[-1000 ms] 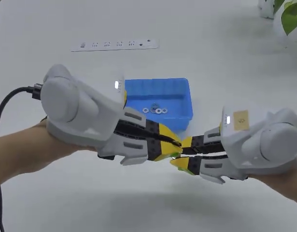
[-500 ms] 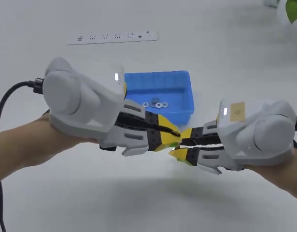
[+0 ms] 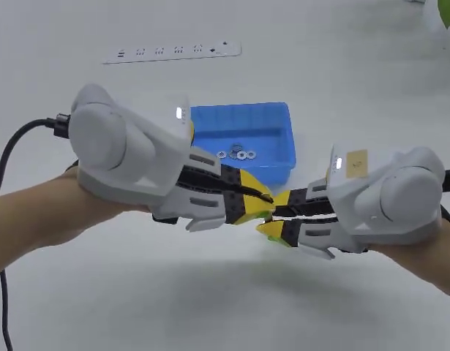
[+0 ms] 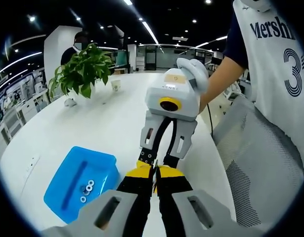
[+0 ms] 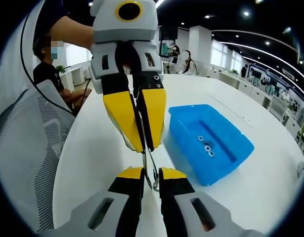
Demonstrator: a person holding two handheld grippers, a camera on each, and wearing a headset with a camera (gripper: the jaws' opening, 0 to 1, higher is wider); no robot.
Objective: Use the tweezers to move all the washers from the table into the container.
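Bright, even overhead light from long white ceiling strip lamps (image 4: 149, 30). The plain white tabletop (image 3: 342, 80) is almost washed out in the head view, with one soft grey shadow (image 3: 232, 281) low in the frame. Gripper views are sharp at centre and fisheye-bent near the edges; thin steel tweezers (image 5: 151, 165) read clearly.

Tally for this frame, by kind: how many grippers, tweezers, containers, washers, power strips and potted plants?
grippers: 2, the left gripper and the right gripper
tweezers: 1
blue container: 1
washers: at least 3, clustered in the container, too small to count exactly
power strip: 1
potted plant: 1
total: at least 9
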